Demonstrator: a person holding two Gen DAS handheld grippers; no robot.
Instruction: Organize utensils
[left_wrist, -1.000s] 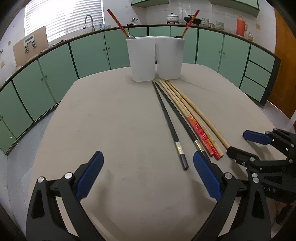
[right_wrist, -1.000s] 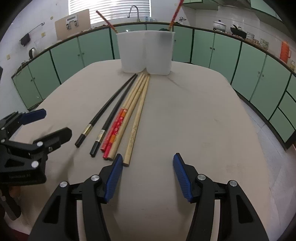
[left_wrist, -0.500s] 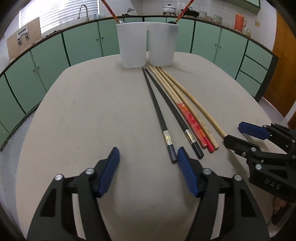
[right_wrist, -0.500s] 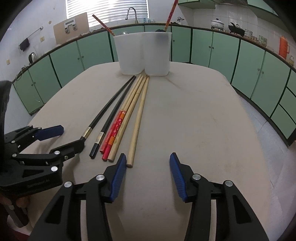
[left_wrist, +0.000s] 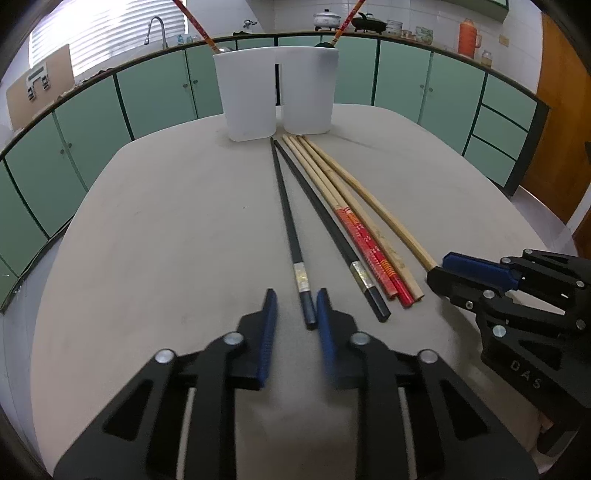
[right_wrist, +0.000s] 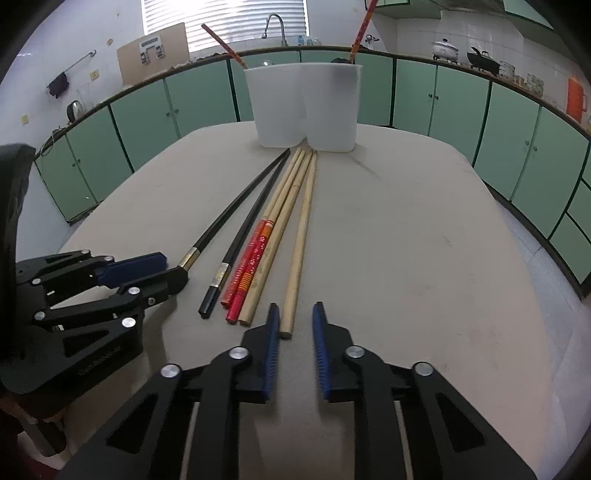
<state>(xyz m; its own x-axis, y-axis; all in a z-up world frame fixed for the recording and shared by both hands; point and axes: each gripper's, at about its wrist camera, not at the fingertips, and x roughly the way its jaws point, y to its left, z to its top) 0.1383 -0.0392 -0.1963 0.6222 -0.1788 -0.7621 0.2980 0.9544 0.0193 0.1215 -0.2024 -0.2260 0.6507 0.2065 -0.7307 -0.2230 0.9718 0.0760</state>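
Your left fingers (left_wrist: 266, 332) have just been closing and now stand narrow, but they are not clenched. A gap still shows on both sides of the outer black chopstick (left_wrist: 286, 206), whose near end lies between the blue pads, closer to the right-hand pad. The left gripper (left_wrist: 296, 293) angles down at the table (left_wrist: 147, 240) and grasps nothing.

Your right gripper (right_wrist: 295, 306) has also been closing to a narrow gap. The near end of the outer plain bamboo chopstick (right_wrist: 301, 236) sits between its pads, just beside the left-hand one and clear of the other, so that stick is not gripped either.

Six chopsticks lie side by side on the table in a fan. Their far tips are bunched just in front of the white two-compartment holder (left_wrist: 251, 96) and their near ends spread toward you. From your left to your right they are the outer black chopstick, the second black chopstick (left_wrist: 321, 218), two chopsticks with red patterned ends (left_wrist: 364, 236), an inner plain bamboo chopstick (right_wrist: 269, 251), then the outer one. Both black ones carry a pale metallic band near the butt.

The holder stands upright at the far edge of the table. One red-handled utensil (left_wrist: 195, 22) leans out of its left compartment and another (left_wrist: 345, 26) out of its right. Green cabinets (left_wrist: 155, 88) curve behind it.
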